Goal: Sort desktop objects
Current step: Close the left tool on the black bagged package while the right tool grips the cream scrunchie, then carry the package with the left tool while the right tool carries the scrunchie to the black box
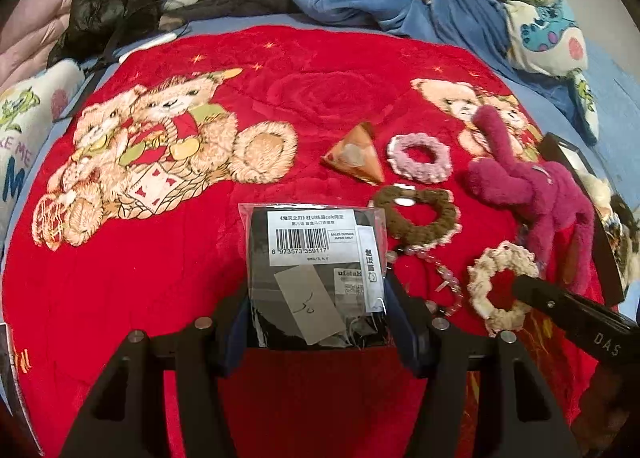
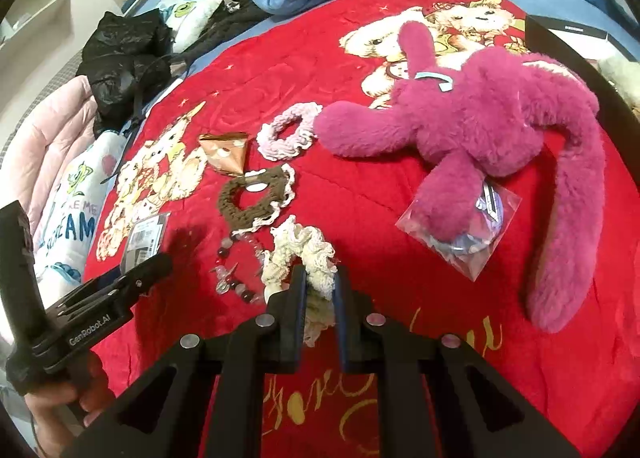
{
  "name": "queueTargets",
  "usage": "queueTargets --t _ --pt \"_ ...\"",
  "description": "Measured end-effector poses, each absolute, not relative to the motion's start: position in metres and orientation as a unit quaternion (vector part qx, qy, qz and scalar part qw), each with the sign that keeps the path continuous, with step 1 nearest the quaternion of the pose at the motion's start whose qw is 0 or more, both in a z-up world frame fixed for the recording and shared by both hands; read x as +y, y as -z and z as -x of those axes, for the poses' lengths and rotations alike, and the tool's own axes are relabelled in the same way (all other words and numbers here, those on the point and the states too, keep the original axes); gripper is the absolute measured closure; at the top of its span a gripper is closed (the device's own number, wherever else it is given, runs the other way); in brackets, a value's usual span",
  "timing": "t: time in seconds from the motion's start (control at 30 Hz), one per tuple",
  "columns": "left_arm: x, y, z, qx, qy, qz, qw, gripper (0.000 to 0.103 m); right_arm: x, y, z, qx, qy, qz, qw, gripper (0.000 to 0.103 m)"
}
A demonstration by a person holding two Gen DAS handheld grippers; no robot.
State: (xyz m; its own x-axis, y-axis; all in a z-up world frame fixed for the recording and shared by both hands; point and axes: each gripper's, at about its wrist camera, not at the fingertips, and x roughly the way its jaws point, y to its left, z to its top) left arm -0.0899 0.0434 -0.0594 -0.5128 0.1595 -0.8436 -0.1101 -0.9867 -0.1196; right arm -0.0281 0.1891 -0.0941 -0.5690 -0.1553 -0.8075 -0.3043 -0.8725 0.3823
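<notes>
The left gripper (image 1: 316, 314) had its two fingers pressed against the sides of a clear-wrapped black packet (image 1: 316, 270) bearing a barcode label, and held it above the red bear-print blanket (image 1: 168, 278). The right gripper (image 2: 320, 290) was almost fully closed, pinching a cream scrunchie (image 2: 306, 254) between its pads, with part of the fabric bunched down between the fingers. Just beyond the packet, in the left wrist view, lay a brown scrunchie (image 1: 416, 223) with a pale edge, and behind it a pink scrunchie (image 1: 418, 157) and a small orange pyramid-shaped packet (image 1: 356, 159). A beaded bracelet (image 2: 240, 270) lay on the blanket beside the cream scrunchie. A magenta plush toy (image 2: 480, 125) with long limbs sprawled to the right, one limb lying over a small clear bag (image 2: 468, 234). A hand (image 2: 60, 406) gripped the left tool at the lower left of the right wrist view.
</notes>
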Motion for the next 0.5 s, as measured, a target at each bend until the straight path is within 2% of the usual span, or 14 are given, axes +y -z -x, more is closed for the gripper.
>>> queueTargets --t 0.5 --pt "0.106 0.017 0.041 -0.027 -0.873 0.458 0.165 0.041 0.196 0.064 -0.033 0.247 -0.868 0.424 0.077 0.090"
